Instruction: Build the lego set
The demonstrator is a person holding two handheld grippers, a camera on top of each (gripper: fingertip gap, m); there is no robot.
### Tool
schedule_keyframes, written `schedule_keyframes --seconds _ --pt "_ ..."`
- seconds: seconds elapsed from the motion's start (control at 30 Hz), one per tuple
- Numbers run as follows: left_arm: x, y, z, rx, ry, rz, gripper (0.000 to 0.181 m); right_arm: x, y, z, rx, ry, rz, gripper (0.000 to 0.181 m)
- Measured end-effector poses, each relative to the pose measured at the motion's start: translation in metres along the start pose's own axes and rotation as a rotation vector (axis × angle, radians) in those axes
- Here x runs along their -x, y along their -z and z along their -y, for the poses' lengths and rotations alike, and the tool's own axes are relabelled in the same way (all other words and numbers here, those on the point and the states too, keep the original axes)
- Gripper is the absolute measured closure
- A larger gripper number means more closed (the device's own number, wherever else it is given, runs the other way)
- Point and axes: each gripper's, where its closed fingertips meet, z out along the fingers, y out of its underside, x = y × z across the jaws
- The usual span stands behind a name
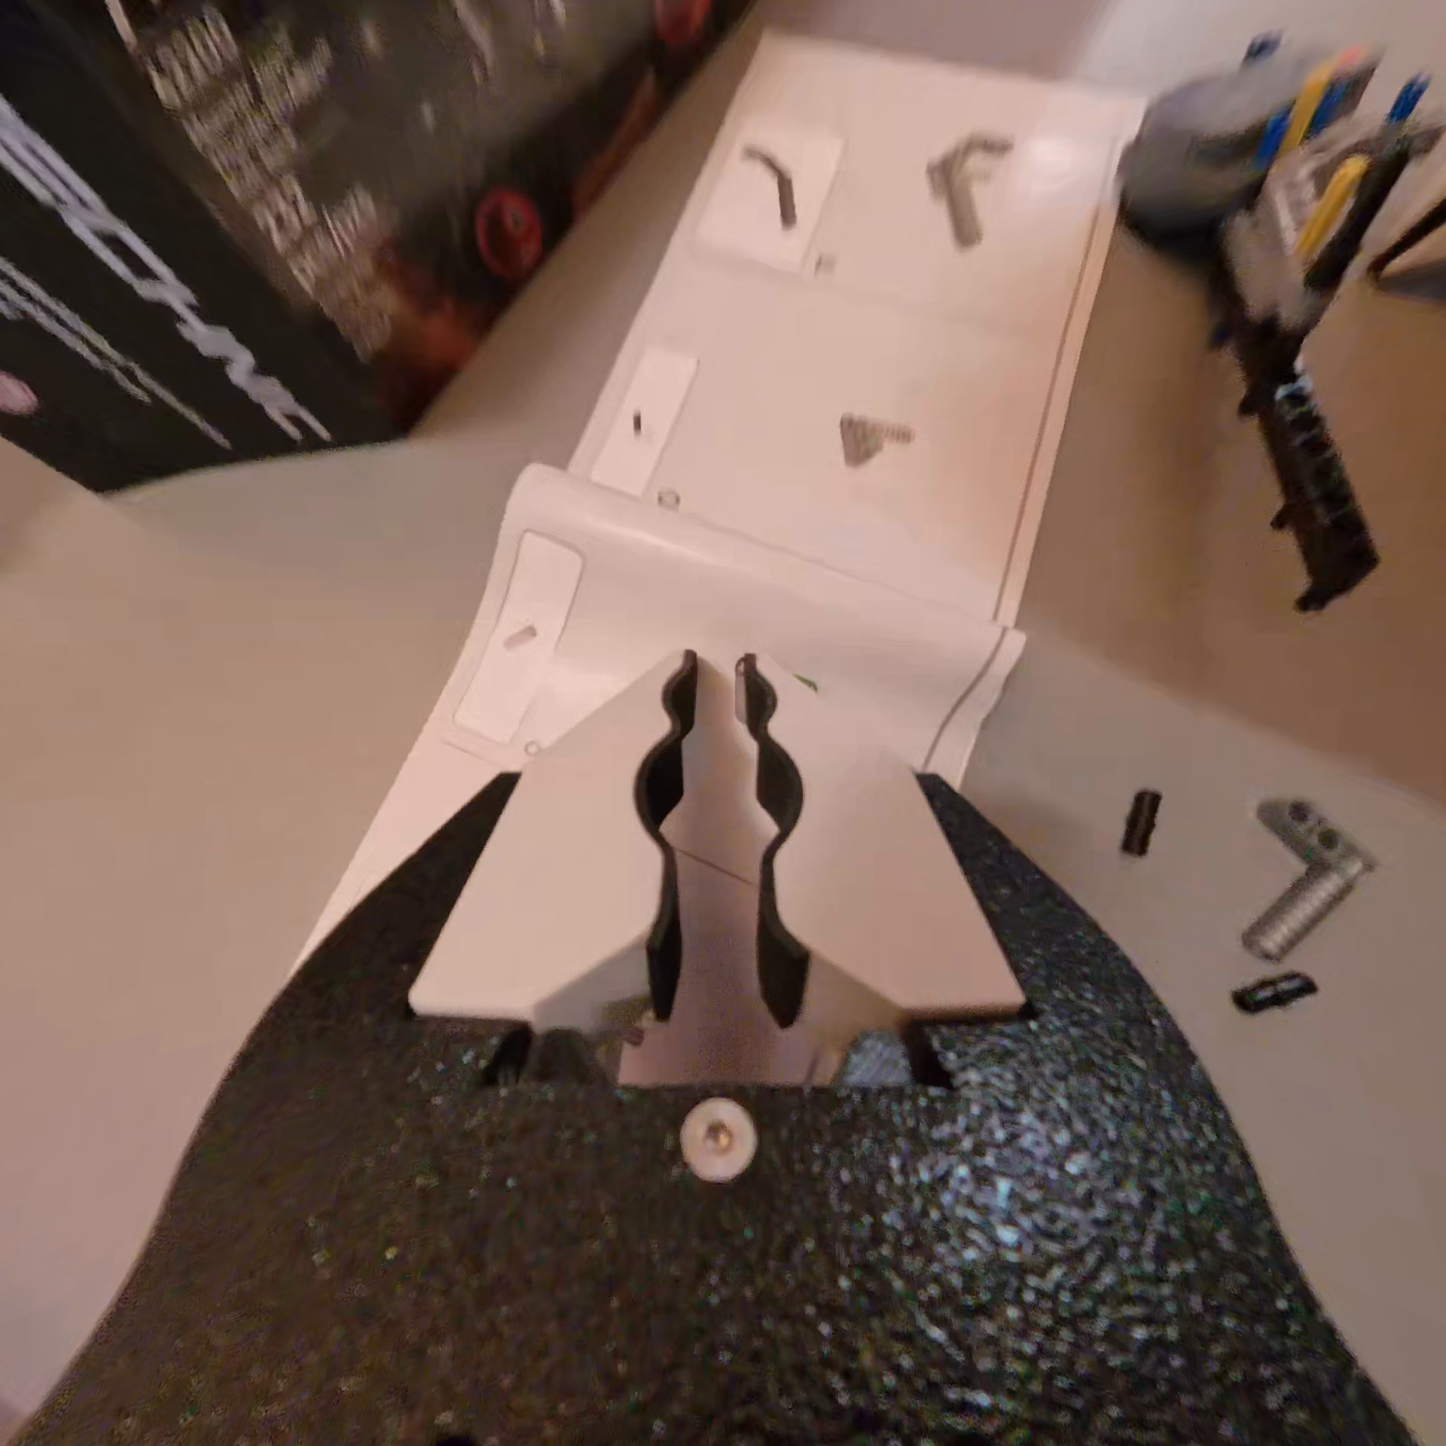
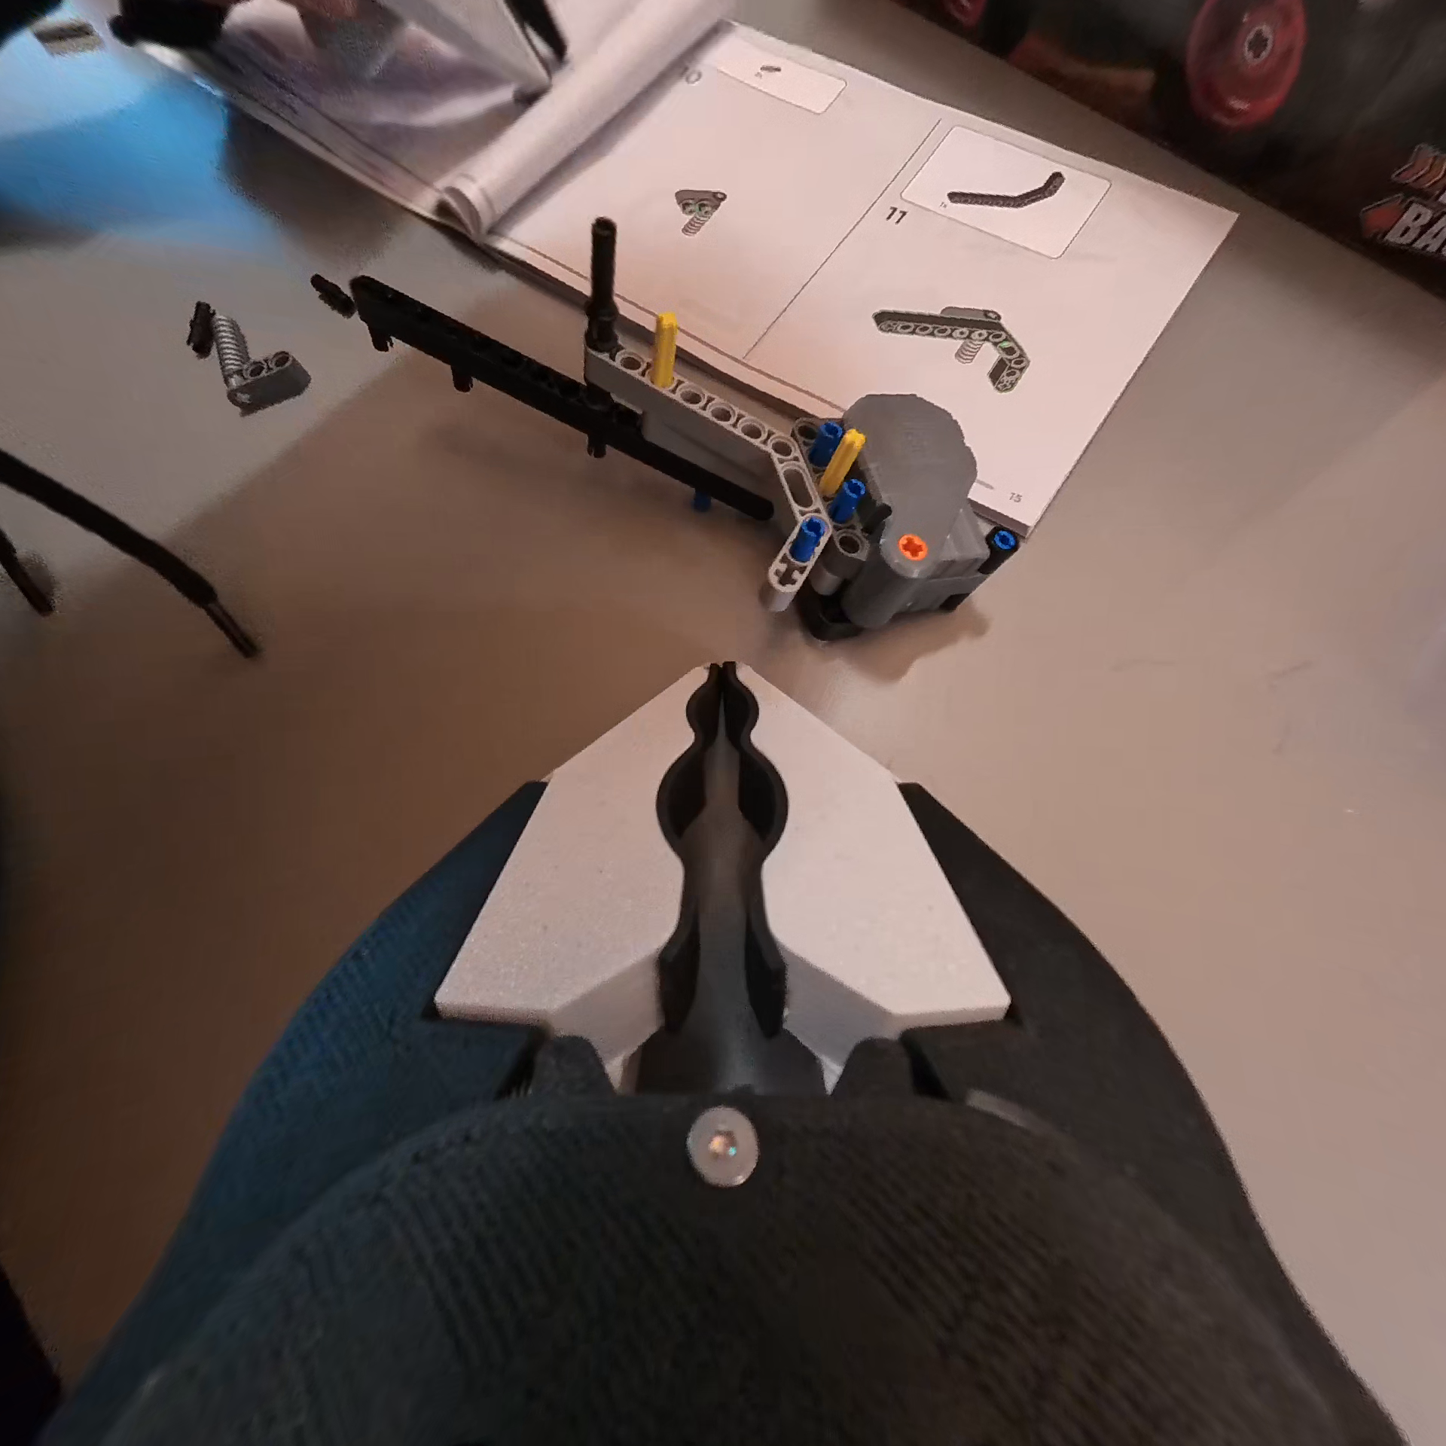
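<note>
In the left wrist view my left gripper (image 1: 716, 665) hovers over the open instruction booklet (image 1: 861, 313), its pads a little apart with the page showing between them. In the right wrist view my right gripper (image 2: 721, 669) is shut above the bare table, just short of the partly built model (image 2: 782, 454). The model has a long black beam, a bent grey beam, blue and yellow pins, and a grey motor block (image 2: 915, 485) with an orange hub. It shows blurred at the upper right of the left wrist view (image 1: 1314, 235).
A grey L-piece with a worm gear (image 1: 1307, 868) (image 2: 250, 360), a black pin (image 1: 1141, 821) and a small black part (image 1: 1273, 994) lie loose on the table. The dark set box (image 1: 196, 235) (image 2: 1252, 78) stands behind the booklet (image 2: 939, 274). A black cable (image 2: 117, 532) crosses the left. Left tips to right tips: about 25 cm. The left gripper is farther from the grey motor block (image 2: 915, 485), some 20 cm, than the right, some 6 cm. The left camera catches it too, in the left wrist view (image 1: 1260, 91).
</note>
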Motion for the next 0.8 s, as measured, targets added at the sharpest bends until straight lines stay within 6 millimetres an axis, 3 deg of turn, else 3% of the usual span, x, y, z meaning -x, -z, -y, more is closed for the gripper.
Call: schedule_keyframes --seconds 0.2,0.8 --pt "-0.002 0.009 -0.018 -0.013 0.051 -0.049 0.18 0.0 0.0 0.0 0.0 -0.01 0.008 0.181" --pt "0.0 0.011 -0.02 -0.018 0.114 -0.074 0.181 0.0 0.0 0.0 -0.002 -0.078 0.067 0.181"
